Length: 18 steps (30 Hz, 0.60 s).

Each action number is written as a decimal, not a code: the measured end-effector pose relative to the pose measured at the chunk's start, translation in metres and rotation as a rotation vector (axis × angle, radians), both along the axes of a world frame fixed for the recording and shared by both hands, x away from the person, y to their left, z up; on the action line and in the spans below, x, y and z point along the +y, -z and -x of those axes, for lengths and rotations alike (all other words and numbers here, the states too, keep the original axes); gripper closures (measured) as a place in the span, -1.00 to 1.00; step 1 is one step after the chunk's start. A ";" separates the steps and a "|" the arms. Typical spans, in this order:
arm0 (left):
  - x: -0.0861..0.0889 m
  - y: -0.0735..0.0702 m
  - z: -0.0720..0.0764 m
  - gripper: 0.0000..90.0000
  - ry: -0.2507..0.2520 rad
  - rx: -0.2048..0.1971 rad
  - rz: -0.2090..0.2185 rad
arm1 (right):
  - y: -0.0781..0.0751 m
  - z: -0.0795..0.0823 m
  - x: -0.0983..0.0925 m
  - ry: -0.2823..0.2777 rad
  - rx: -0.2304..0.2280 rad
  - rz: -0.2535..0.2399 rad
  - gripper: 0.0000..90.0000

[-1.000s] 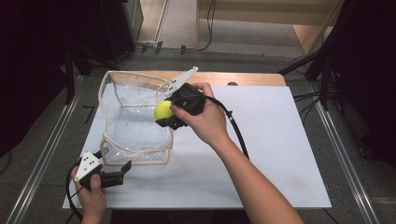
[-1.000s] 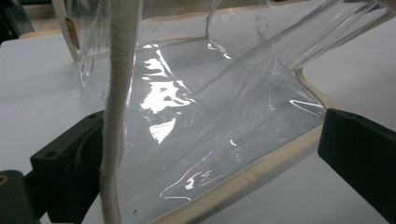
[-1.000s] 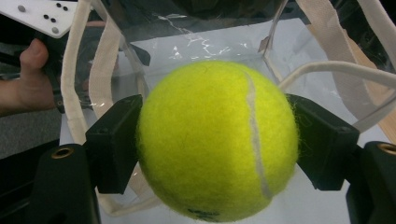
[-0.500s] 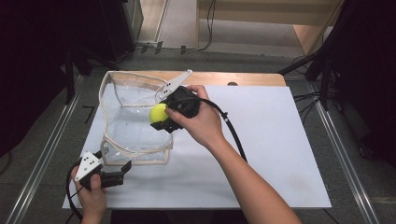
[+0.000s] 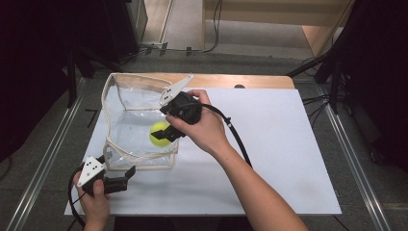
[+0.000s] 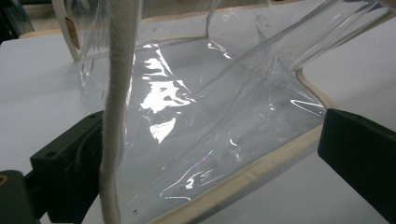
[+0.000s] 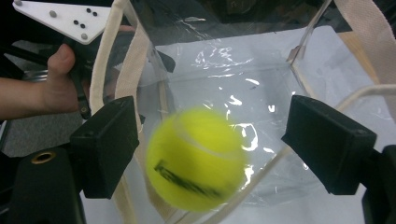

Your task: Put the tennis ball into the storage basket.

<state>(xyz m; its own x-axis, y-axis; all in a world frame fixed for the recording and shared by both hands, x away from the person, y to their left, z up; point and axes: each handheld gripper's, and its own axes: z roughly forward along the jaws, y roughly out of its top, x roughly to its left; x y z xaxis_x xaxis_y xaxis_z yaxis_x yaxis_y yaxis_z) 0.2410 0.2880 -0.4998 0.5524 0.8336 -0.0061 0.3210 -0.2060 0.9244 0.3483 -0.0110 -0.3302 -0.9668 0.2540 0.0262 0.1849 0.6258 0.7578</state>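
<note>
A clear plastic tote bag (image 5: 130, 127) with cream fabric trim stands open on the white table surface (image 5: 269, 159), near its far left corner. In the high view the right gripper (image 5: 169, 132) reaches over the bag's near right edge, held from above by the person's right hand (image 5: 204, 127). A yellow tennis ball (image 5: 160, 133) sits at the gripper's tip, just inside the bag's mouth. In the right gripper view its two black jaws stand wide apart, and the tennis ball (image 7: 196, 158) shows blurred between them, with a gap to either jaw, over the transparent floor of the bag (image 7: 243, 88). The ball touches neither jaw there. The left gripper (image 5: 124, 177) lies low at the bag's near left corner, held by the left hand (image 5: 94, 202). In the left gripper view its jaws are apart, one on each side of the bag's lower cream-trimmed edge (image 6: 261, 168), and a cream strap (image 6: 116, 107) hangs down just in front of the jaw at the left of that view. Whether the left jaws touch the bag, I cannot tell.
</note>
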 end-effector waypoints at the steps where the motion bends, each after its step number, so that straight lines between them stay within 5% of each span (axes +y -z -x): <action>1: 0.000 0.000 0.000 -1.00 0.001 0.000 -0.006 | 0.000 0.000 -0.001 0.005 -0.004 0.001 -0.67; 18: 0.000 0.000 0.000 -1.00 -0.004 -0.002 -0.002 | 0.014 -0.002 -0.037 0.072 0.020 -0.011 -0.72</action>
<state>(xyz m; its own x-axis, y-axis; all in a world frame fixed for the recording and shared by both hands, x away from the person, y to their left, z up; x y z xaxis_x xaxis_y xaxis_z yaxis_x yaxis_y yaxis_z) 0.2410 0.2876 -0.4999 0.5487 0.8360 -0.0032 0.3200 -0.2065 0.9246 0.3505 -0.0478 -0.3441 -0.9453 0.3225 0.0487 0.2446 0.6020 0.7601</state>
